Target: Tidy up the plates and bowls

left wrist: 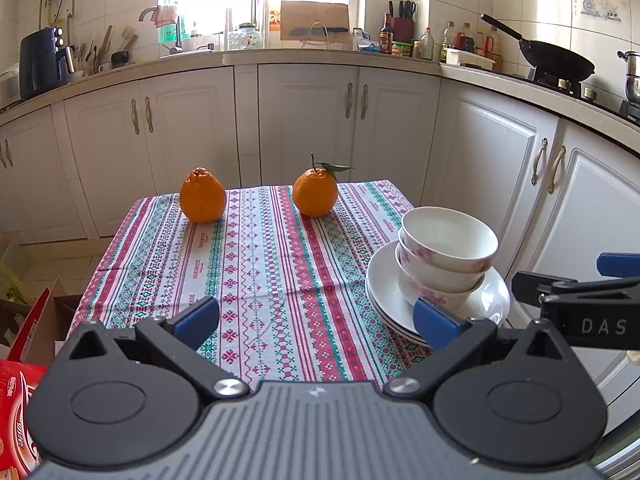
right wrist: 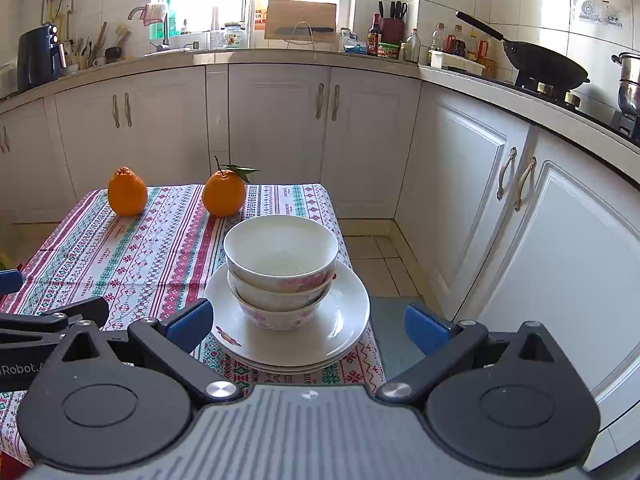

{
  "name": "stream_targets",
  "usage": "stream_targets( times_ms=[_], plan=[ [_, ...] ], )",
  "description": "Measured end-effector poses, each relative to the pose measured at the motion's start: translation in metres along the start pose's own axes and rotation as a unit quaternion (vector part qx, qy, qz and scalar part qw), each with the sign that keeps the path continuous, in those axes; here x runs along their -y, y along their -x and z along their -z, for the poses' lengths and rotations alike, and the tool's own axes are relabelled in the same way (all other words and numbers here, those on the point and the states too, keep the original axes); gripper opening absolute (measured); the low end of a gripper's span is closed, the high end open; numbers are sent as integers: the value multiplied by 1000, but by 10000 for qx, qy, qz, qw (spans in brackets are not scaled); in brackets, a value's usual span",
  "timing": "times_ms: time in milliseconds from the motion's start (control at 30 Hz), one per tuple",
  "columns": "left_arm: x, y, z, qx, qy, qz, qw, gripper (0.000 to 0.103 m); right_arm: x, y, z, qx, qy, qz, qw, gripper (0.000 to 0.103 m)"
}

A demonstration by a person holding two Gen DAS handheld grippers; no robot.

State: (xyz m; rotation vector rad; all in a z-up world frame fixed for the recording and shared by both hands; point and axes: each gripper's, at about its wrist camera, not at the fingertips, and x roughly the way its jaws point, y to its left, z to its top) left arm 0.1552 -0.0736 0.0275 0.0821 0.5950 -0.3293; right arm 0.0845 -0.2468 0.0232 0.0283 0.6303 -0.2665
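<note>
Glazed white porcelain was what I had to deal with: three nested bowls [right wrist: 281,268] sat on a stack of plates [right wrist: 344,320] at the table's [right wrist: 120,248] near right corner, close to its right edge. Both my right gripper [right wrist: 306,326] and left gripper [left wrist: 316,320] had their blue pads spread wide, gripping nothing. I judged the crockery stiff, heavy as a stack, slippery and breakable, so I meant to pinch the top bowl's rim wall, one pad inside, one outside. Two oranges [right wrist: 127,192] stood along the far edge.
</note>
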Motion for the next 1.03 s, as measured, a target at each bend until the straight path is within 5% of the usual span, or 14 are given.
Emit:
stream_targets(
  times_ms=[1033],
  plan=[
    [1,1,0,-14,28,12,10000,102,-1,1,-2,21,54,49,10000,103]
  ],
)
